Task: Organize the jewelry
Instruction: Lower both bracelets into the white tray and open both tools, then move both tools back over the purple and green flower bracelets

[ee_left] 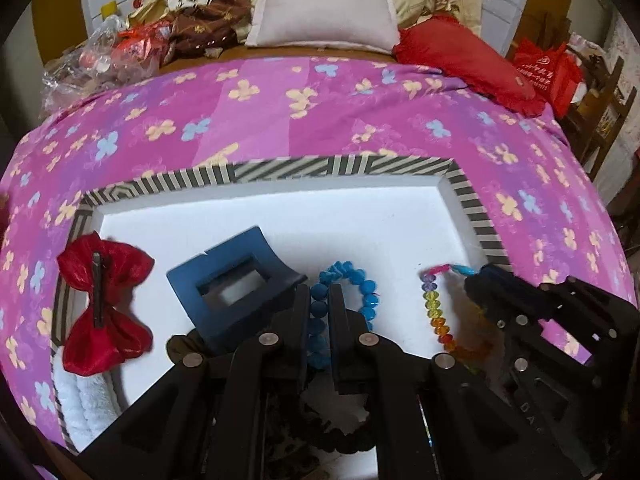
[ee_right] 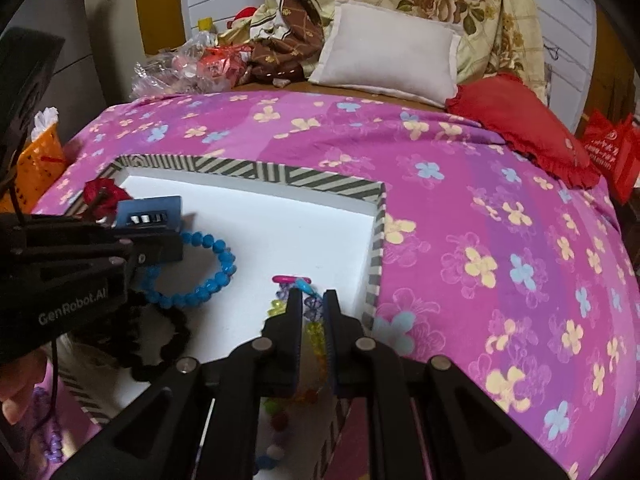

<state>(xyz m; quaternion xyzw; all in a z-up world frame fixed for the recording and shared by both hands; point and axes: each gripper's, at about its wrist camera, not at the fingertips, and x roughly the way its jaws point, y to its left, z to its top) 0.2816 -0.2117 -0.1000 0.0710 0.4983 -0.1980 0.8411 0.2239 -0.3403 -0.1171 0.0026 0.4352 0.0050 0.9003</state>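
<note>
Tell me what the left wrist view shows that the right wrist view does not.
Only the left wrist view shows the whole red bow and white towel. Only the right wrist view shows an orange basket and purple beads. Both show the striped tray, blue hair claw, blue bracelet, rainbow bracelet and both grippers.

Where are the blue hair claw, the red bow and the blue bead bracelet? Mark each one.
blue hair claw point(ee_left: 224, 280), left wrist view, on its top frame.
red bow point(ee_left: 120, 260), left wrist view, on its upper right lobe.
blue bead bracelet point(ee_right: 224, 258), right wrist view, on its right-hand beads.
</note>
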